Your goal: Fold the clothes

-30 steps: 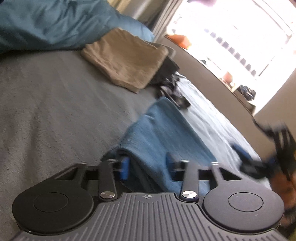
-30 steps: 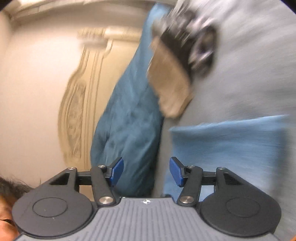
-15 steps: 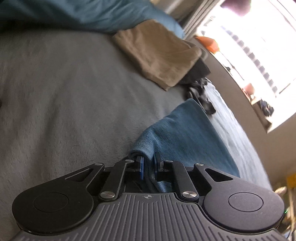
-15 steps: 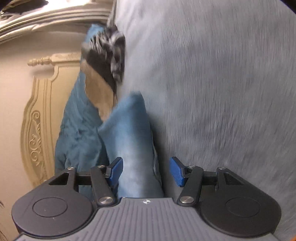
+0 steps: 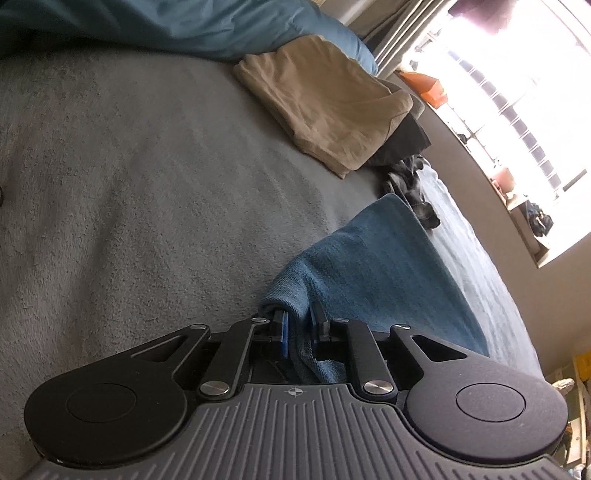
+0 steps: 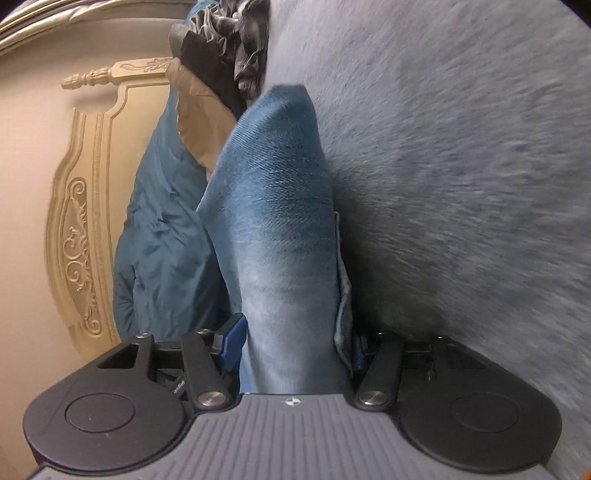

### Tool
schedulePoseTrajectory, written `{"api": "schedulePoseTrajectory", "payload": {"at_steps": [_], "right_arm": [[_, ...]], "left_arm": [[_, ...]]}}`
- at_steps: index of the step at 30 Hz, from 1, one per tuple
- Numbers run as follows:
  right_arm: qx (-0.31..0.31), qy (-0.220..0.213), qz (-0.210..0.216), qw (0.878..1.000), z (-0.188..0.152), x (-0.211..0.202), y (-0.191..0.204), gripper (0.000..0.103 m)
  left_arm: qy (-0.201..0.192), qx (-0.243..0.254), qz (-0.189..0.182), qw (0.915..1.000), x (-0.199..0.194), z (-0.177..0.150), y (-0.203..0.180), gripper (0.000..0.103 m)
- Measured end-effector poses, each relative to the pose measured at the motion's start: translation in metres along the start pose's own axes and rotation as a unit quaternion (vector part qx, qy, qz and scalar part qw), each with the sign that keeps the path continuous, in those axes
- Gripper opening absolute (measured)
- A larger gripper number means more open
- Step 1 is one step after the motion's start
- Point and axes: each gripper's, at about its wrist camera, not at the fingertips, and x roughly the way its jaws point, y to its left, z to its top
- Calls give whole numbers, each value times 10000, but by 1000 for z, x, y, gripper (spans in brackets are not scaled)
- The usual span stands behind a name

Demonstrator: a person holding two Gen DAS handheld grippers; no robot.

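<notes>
A blue towel point(image 5: 388, 266) lies on the grey blanket point(image 5: 147, 184) of a bed. My left gripper point(image 5: 299, 321) pinches the towel's bunched near corner between its blue pads, and its jaws are opening slightly. In the right wrist view the same blue towel point(image 6: 280, 184) runs as a thick band away from the camera. My right gripper point(image 6: 295, 332) straddles that band with wide jaws that are closing. Its left pad point(image 6: 232, 339) sits against the cloth. The cloth's edge hides the right pad.
A folded tan garment point(image 5: 325, 103) lies further up the bed, with dark crumpled clothes point(image 5: 410, 177) beside it. A teal duvet point(image 5: 147, 22) is heaped against the ornate cream headboard point(image 6: 81, 221). A bright window point(image 5: 517, 74) stands past the bed's right edge.
My left gripper went from open around the towel's corner to pinching it. My right gripper dropped toward the bed, and the towel now fills the space between its jaws.
</notes>
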Motion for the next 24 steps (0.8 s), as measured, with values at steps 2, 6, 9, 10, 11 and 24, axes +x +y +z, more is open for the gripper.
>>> {"api": "schedulePoseTrajectory", "payload": {"at_steps": [2, 6, 9, 10, 11, 24], "right_arm": [[-140, 20, 27, 9999, -3, 8, 1, 51], [-344, -37, 112, 9993, -8, 10, 6, 24], [-308, -60, 265, 9992, -9, 1, 5, 21], [-296, -67, 316, 9990, -9, -1, 4, 21], [-285, -74, 366, 9989, -9, -4, 4, 20], [-340, 119, 0, 9994, 25, -149, -33, 29]], "left_arm": [[-4, -7, 34, 10000, 1, 0, 1, 13], [36, -126, 2, 9999, 0, 1, 2, 13], [46, -4, 4, 10000, -2, -1, -6, 12], [56, 45, 4, 10000, -3, -3, -9, 12], [66, 95, 5, 9999, -3, -5, -13, 12], [1193, 753, -1051, 9844, 18, -76, -91, 12]]}}
